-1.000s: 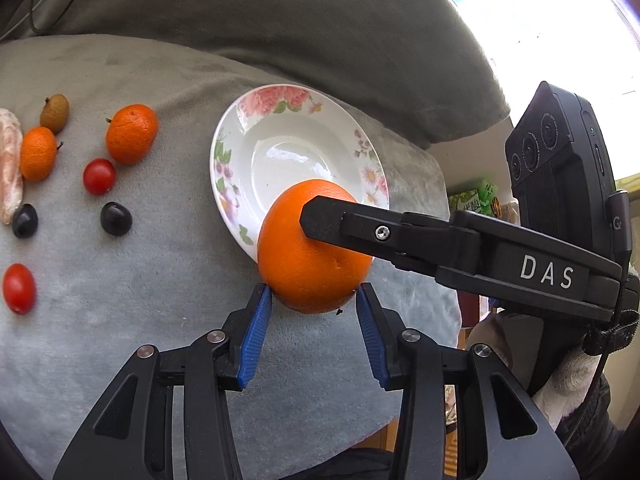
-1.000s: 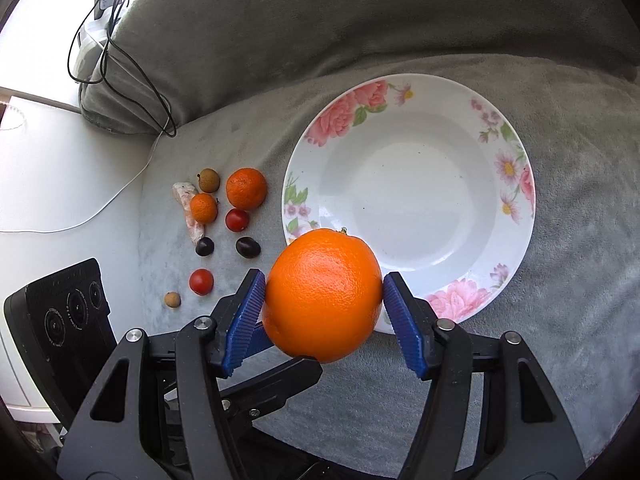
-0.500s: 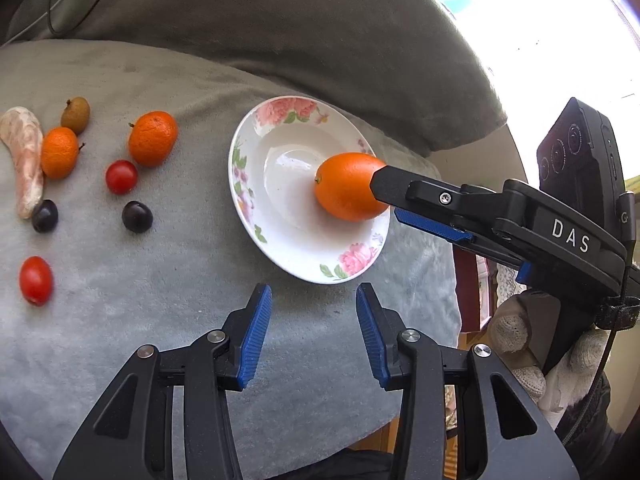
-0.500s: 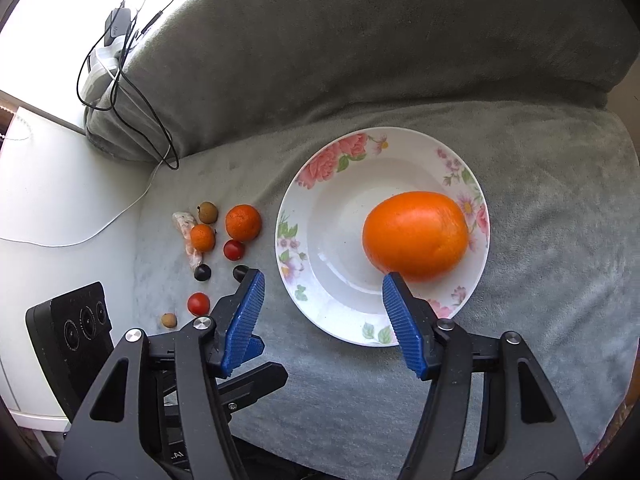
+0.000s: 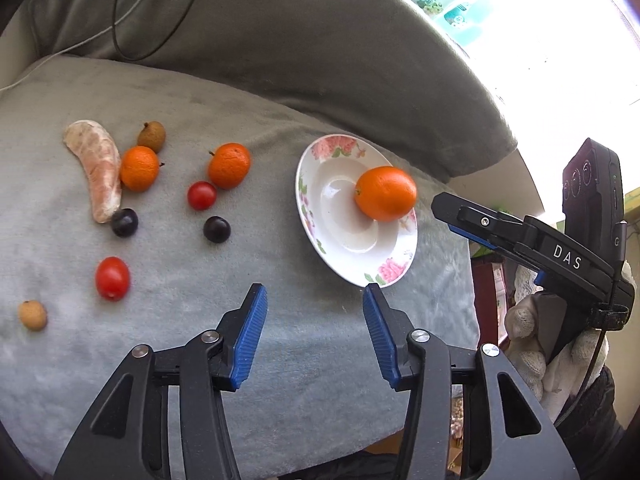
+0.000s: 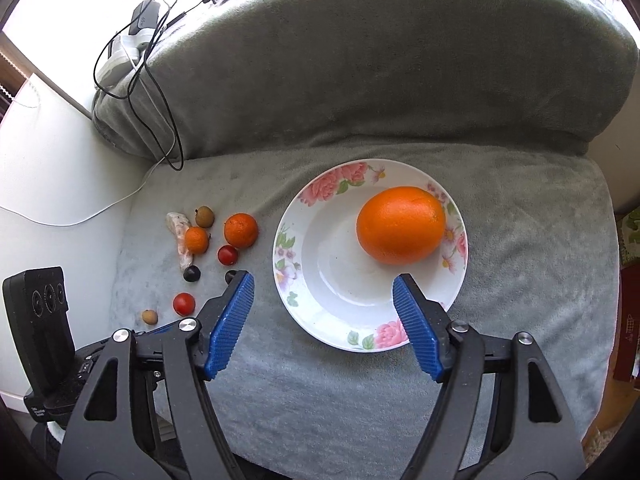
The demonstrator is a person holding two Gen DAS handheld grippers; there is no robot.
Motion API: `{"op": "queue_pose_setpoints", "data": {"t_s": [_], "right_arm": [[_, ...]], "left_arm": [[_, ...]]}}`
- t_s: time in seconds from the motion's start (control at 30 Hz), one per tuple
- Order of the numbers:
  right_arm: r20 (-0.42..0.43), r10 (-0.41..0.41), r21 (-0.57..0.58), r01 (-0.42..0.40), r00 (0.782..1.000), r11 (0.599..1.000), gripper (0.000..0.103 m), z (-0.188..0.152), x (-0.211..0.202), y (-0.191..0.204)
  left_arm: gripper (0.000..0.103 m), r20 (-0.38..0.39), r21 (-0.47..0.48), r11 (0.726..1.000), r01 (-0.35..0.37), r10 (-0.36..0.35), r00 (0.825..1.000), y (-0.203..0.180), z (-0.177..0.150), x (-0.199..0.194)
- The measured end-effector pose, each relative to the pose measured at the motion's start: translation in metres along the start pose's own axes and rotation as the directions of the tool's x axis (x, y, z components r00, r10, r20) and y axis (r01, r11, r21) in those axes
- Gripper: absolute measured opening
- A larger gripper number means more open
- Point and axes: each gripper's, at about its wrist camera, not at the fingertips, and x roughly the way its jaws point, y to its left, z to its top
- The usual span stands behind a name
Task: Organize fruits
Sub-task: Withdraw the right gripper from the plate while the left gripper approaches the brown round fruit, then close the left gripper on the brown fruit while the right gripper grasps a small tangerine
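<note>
A big orange (image 6: 401, 224) lies in the white flowered plate (image 6: 320, 304) on the grey cushion; it also shows in the left wrist view (image 5: 385, 199) on the plate (image 5: 332, 216). My right gripper (image 6: 323, 300) is open and empty, above the plate's near rim; it shows from the side in the left wrist view (image 5: 444, 206). My left gripper (image 5: 314, 310) is open and empty, over the cushion in front of the plate. Left of the plate lie two mandarins (image 5: 229, 165) (image 5: 139, 168), cherry tomatoes (image 5: 201, 195) (image 5: 112, 278), dark grapes (image 5: 216, 229), longans (image 5: 152, 136) and a peeled citrus segment (image 5: 98, 168).
A grey padded backrest (image 6: 360, 80) rises behind the cushion. Cables and a charger (image 6: 144, 20) hang over its left end. A white surface (image 6: 52, 184) lies left of the cushion. The cushion's front edge (image 5: 360, 440) drops off near my left gripper.
My right gripper carried the orange over the plate, let it go onto the plate, and pulled back open. My left gripper drew back and left from the plate.
</note>
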Motion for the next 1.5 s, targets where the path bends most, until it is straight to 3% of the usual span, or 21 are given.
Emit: {"op": "queue_pose_setpoints", "data": {"t_s": [0.3, 0.5, 1.03, 1.3, 1.5], "right_arm": [[0.036, -0.034, -0.121, 0.038, 0.999, 0.992, 0.075, -0.006, -0.002, 0.03], [0.043, -0.023, -0.141, 0.029, 0.999, 0.99, 0.075, -0.008, 0.0, 0.041], [0.033, -0.016, -0.166, 0.022, 0.999, 0.986, 0.075, 0.008, 0.019, 0.058], [0.009, -0.016, -0.207, 0.018, 1.0, 0.978, 0.075, 0.02, 0.038, 0.067], [-0.01, -0.025, -0.243, 0.022, 1.0, 0.97, 0.075, 0.028, 0.057, 0.077]], "left_arm": [[0.053, 0.074, -0.078, 0.992, -0.1, 0.106, 0.992, 0.047, -0.007, -0.037], [0.053, 0.095, -0.154, 0.977, -0.15, 0.166, 0.982, 0.081, -0.011, -0.053], [0.053, 0.134, -0.242, 0.95, -0.199, 0.236, 0.963, 0.121, -0.001, -0.07], [0.053, 0.117, -0.293, 0.925, -0.242, 0.286, 0.951, 0.146, -0.006, -0.071], [0.053, 0.096, -0.298, 0.904, -0.307, 0.348, 0.933, 0.159, -0.02, -0.07]]}}
